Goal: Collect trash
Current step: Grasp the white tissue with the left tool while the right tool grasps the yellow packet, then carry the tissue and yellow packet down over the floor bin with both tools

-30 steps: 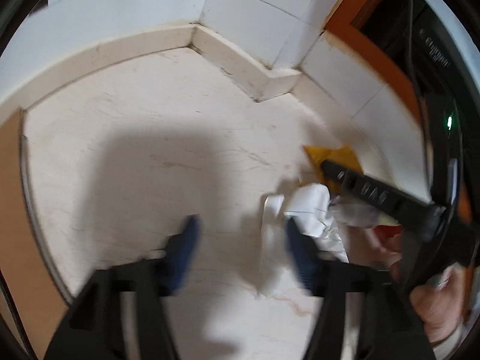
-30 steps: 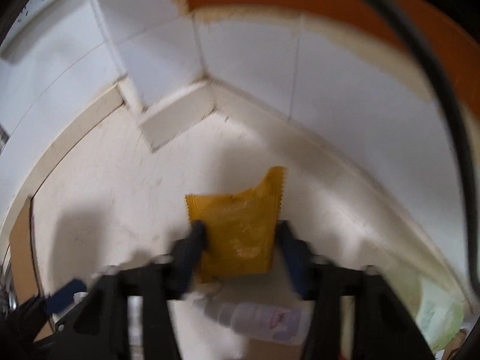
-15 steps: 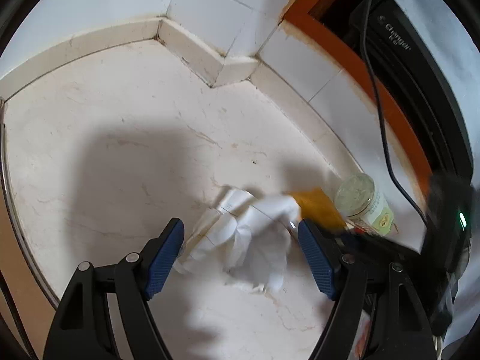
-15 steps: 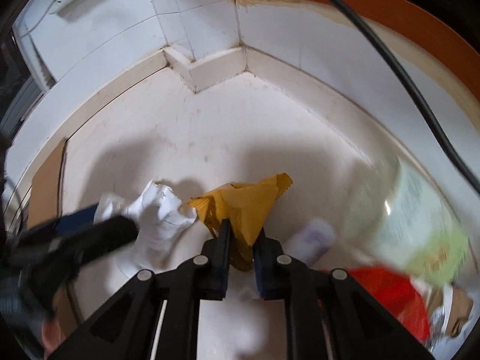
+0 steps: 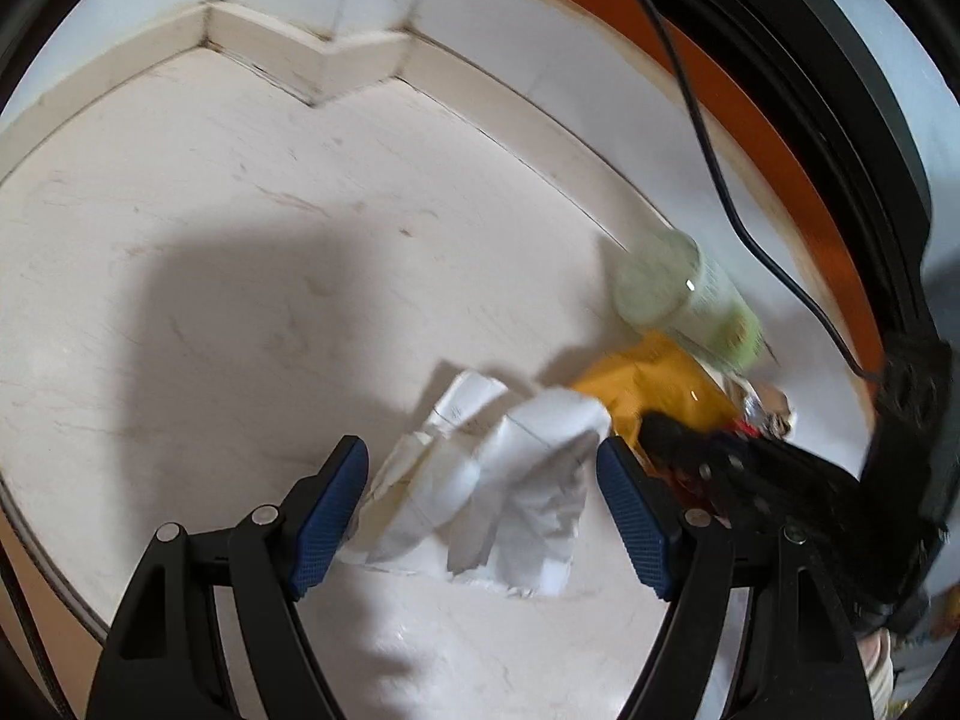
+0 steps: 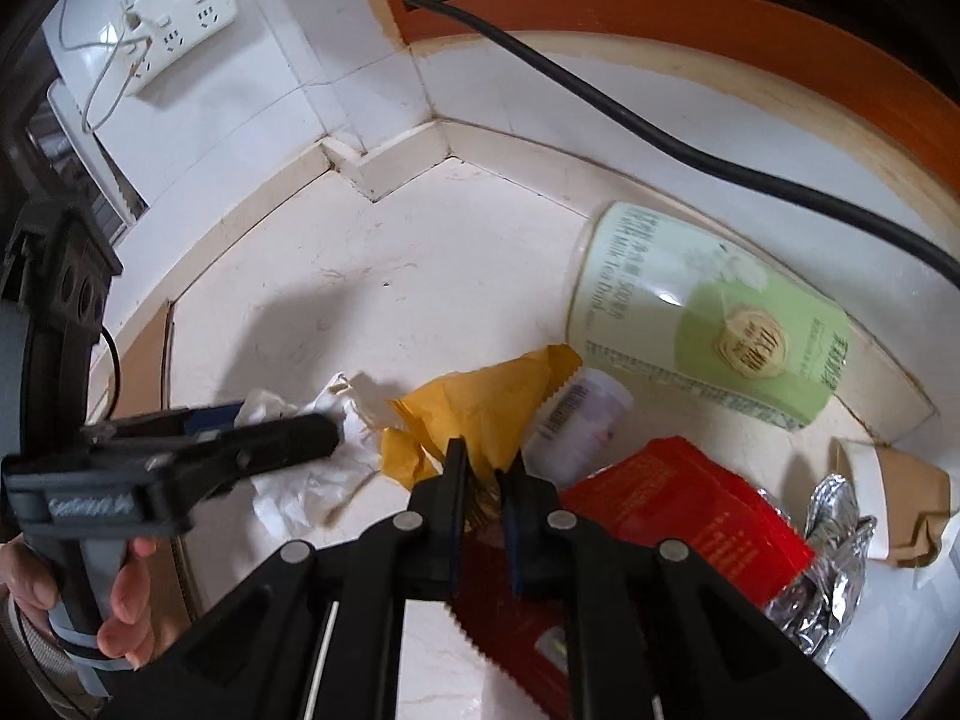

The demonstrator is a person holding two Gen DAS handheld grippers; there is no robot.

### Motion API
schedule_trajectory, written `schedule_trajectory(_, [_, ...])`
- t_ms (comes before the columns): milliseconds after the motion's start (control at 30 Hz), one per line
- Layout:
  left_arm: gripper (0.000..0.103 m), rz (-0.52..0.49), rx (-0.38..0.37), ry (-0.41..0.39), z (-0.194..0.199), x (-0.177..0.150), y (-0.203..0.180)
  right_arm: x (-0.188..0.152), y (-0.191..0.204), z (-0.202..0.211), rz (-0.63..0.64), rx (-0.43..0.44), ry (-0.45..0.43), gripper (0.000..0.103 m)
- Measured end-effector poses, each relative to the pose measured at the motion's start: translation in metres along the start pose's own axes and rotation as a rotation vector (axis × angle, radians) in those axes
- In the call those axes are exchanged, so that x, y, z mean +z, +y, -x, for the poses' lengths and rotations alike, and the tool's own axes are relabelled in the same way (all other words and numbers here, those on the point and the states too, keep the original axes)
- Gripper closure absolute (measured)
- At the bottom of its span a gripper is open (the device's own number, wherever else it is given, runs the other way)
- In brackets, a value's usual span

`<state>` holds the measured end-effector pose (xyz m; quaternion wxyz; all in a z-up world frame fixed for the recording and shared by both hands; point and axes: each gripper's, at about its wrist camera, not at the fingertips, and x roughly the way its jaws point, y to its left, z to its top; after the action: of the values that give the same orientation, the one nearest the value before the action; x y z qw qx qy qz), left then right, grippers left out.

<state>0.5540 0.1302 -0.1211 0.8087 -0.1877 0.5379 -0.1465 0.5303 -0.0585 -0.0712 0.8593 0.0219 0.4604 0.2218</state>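
A crumpled white paper (image 5: pixel 498 480) lies on the pale floor between the open fingers of my left gripper (image 5: pixel 480 516). The paper also shows in the right wrist view (image 6: pixel 312 468), under the left gripper (image 6: pixel 240 438). My right gripper (image 6: pixel 483 480) is shut on a yellow wrapper (image 6: pixel 480 402), which also shows in the left wrist view (image 5: pixel 648 384), beside the paper. A green milk tea bottle (image 6: pixel 708 312) lies on its side behind the wrapper, and shows blurred in the left wrist view (image 5: pixel 684 294).
A small white bottle (image 6: pixel 576 420), a red packet (image 6: pixel 678 510), crumpled foil (image 6: pixel 828 570) and a brown paper cup (image 6: pixel 900 504) lie at the right. White tiled walls form the corner (image 6: pixel 384 168). A black cable (image 6: pixel 660 132) runs along the wall. A power strip (image 6: pixel 174 30) hangs up left.
My left gripper has closed in around the white paper. My right gripper, shut on the yellow wrapper, has pulled it back towards the pile of trash at the right.
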Motion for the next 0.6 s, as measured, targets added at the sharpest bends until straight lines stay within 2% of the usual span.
schedule_trajectory(233, [0.027,-0.081,0.006,0.029,-0.007,-0.01,-0.019,-0.005,-0.003,-0.003,-0.019,0.02,0.006,0.094])
schedule_trajectory(333, [0.027,-0.102,0.044,0.021,-0.014,-0.01,-0.025,-0.007,-0.001,-0.007,-0.017,0.021,0.011,0.095])
schedule_trajectory(367, [0.031,-0.114,0.068,0.005,-0.015,-0.011,-0.028,-0.008,-0.001,-0.008,-0.019,0.022,0.011,0.095])
schedule_trajectory(400, [0.049,-0.129,0.087,-0.008,-0.017,-0.011,-0.03,-0.008,-0.002,-0.009,-0.022,0.028,0.01,0.095])
schedule_trajectory(500, [0.061,-0.165,0.122,-0.048,-0.01,-0.017,-0.034,-0.009,-0.003,-0.005,-0.03,0.036,-0.004,0.096])
schedule_trajectory(600, [0.064,-0.174,0.137,-0.088,0.006,-0.022,-0.039,-0.011,-0.001,0.007,-0.035,0.05,-0.029,0.096])
